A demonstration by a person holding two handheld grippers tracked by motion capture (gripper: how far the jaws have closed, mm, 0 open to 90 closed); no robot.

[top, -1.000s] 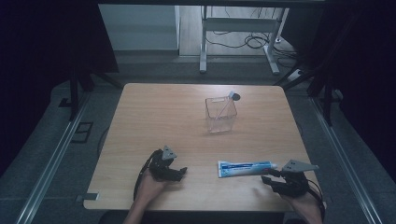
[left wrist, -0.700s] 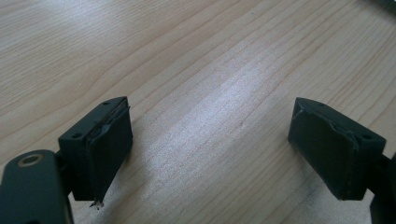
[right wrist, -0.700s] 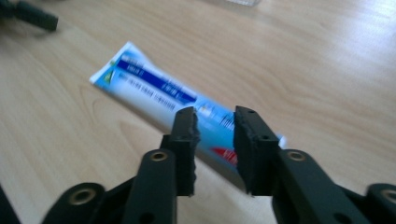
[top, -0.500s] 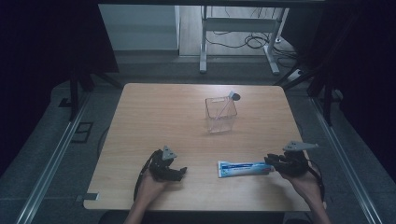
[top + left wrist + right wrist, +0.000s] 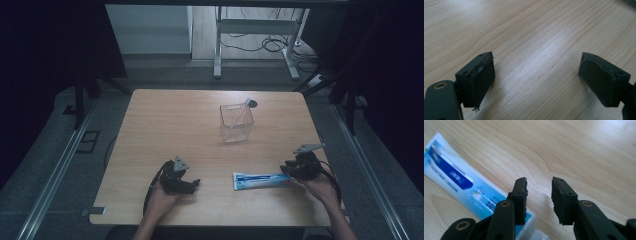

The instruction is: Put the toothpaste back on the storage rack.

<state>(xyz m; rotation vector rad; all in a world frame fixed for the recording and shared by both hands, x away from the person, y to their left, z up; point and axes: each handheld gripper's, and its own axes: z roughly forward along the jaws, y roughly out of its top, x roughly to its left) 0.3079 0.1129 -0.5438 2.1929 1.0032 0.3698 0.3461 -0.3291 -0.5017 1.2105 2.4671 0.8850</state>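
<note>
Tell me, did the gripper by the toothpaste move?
Yes. The right gripper slid up the high view, away from the table's near edge, to the toothpaste tube's cap end; its jaws have just been opening a little, nothing between them.

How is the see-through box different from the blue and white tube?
The clear plastic box stands upright at the table's far side; the blue and white toothpaste tube lies flat near the front edge. The box is see-through and squarish; the tube is printed, long and flat. Both rest on the wooden table.

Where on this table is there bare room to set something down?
The whole left half of the table is bare, from the clear box over to the left edge. The front right is crowded: the toothpaste tube lies there with the right claw at its end.
</note>
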